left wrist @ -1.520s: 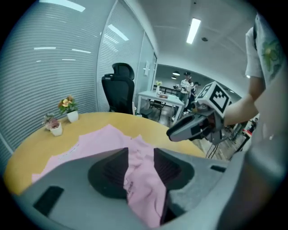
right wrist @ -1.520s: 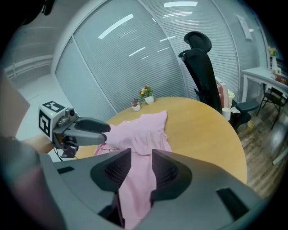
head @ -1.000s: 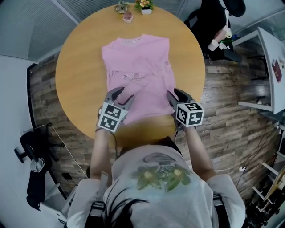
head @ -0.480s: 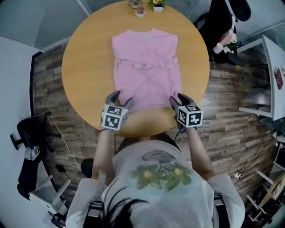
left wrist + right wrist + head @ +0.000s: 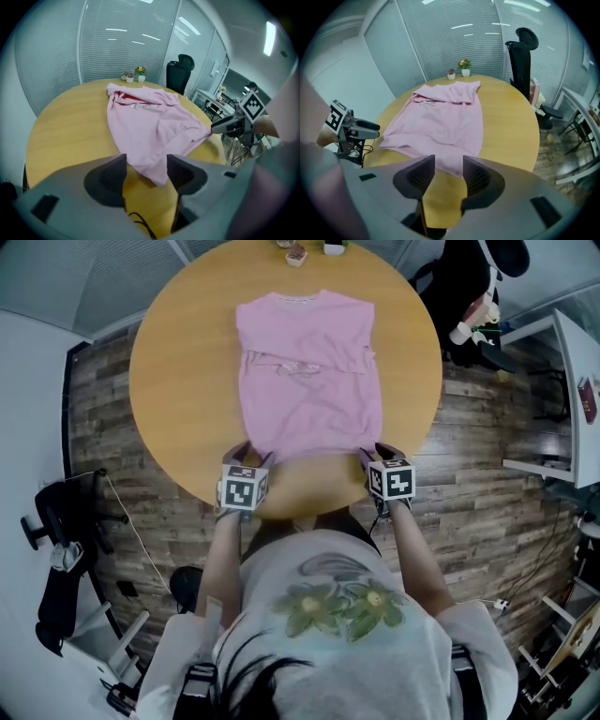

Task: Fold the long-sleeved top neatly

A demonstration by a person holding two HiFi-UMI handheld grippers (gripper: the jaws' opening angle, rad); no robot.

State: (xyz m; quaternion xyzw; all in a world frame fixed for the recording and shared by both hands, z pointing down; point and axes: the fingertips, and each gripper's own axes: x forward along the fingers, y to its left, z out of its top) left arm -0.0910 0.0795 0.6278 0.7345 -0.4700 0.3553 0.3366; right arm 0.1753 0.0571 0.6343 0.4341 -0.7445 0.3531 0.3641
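Observation:
The pink long-sleeved top lies flat on the round wooden table, collar at the far side and sleeves folded in across the chest. My left gripper is at the near left corner of the hem. Its jaws have just been opening, and that corner lies loose between them. My right gripper is at the near right corner. Its jaws have also just been opening and stand apart around that hem corner without pressing it. In each gripper view the other gripper shows at the side.
Small potted plants stand at the table's far edge. A black office chair is beyond the table at the right, with a white desk further right. Dark equipment sits on the wooden floor at the left.
Both grippers have drawn back from over the lower part of the top to its hem corners at the table's near edge and come lower. Their jaws stand wider.

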